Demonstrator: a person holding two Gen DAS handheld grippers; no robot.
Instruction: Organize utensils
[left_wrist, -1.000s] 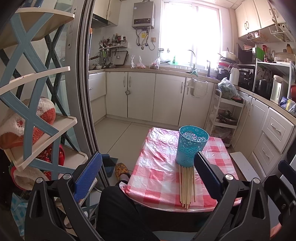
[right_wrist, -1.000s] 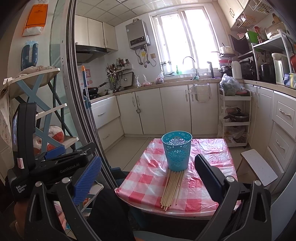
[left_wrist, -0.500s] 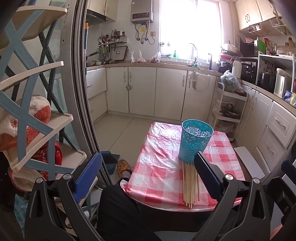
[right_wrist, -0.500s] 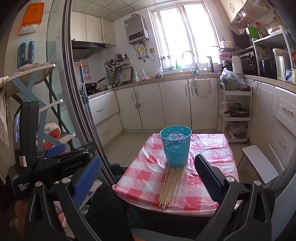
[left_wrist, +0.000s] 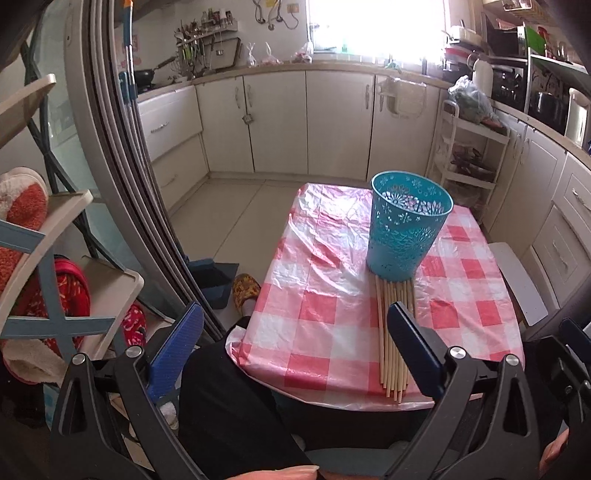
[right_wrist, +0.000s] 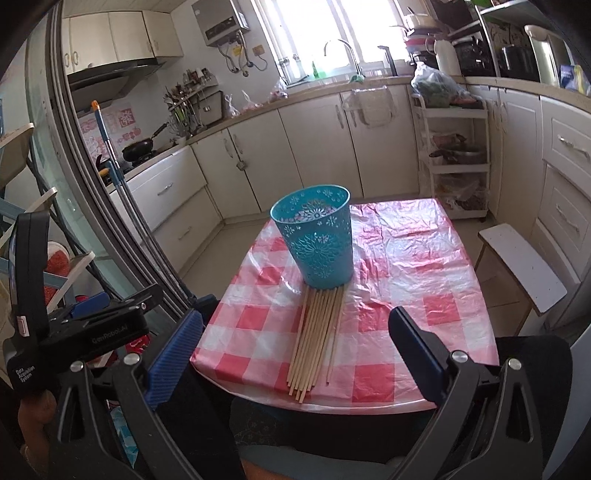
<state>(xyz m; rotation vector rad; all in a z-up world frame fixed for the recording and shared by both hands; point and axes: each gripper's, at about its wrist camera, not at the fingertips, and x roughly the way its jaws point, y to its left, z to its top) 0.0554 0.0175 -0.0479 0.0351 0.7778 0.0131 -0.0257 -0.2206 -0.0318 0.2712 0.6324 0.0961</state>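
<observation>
The left gripper (left_wrist: 295, 314) hangs above the near edge of the table (left_wrist: 314, 325), its jaws spread wide with nothing between them; its right fingertip (left_wrist: 397, 308) overlaps the near half of the chopsticks (left_wrist: 393, 343) in the left wrist view, with no contact visible. The right gripper (right_wrist: 295, 319) is likewise held short of the near edge, jaws fully apart and empty. The chopsticks lie as a flat bundle on the red-and-white checked tablecloth (right_wrist: 436, 306), running from the near edge toward the middle of the table, their far ends touching the base of the teal perforated holder (right_wrist: 317, 243). The holder stands upright near the centre of the table. A white stool (right_wrist: 517, 266) stands just beside the right edge of the table.
</observation>
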